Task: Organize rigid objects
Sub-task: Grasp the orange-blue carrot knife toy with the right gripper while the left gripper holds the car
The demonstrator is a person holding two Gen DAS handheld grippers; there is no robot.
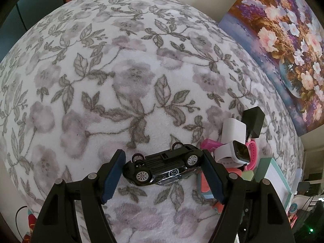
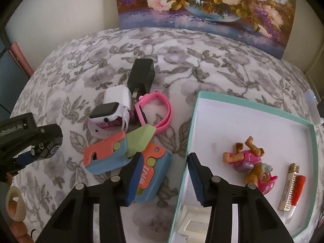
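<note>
My left gripper [image 1: 162, 162] is shut on a black toy car [image 1: 162, 168], held lengthwise and tipped on its side between the blue pads above the floral blanket [image 1: 121, 70]. The same gripper and car show at the left edge of the right wrist view [image 2: 40, 143]. My right gripper [image 2: 165, 179] stands open, jaws partly apart. They straddle a blue-and-orange toy [image 2: 156, 172] and the left wall of the teal box [image 2: 253, 109], and the pads press on nothing. Inside the box lie a pup figure [image 2: 251, 162], a small harmonica [image 2: 291, 186] and a white part [image 2: 190, 218].
On the blanket lies a pile of a white smartwatch [image 2: 109, 115], a pink watch [image 2: 158, 109], a white charger [image 2: 117, 97], a black charger [image 2: 141, 75], another orange-and-blue toy [image 2: 105, 156] and a green wedge [image 2: 139, 139]. A flower painting [image 2: 202, 6] leans against the wall behind.
</note>
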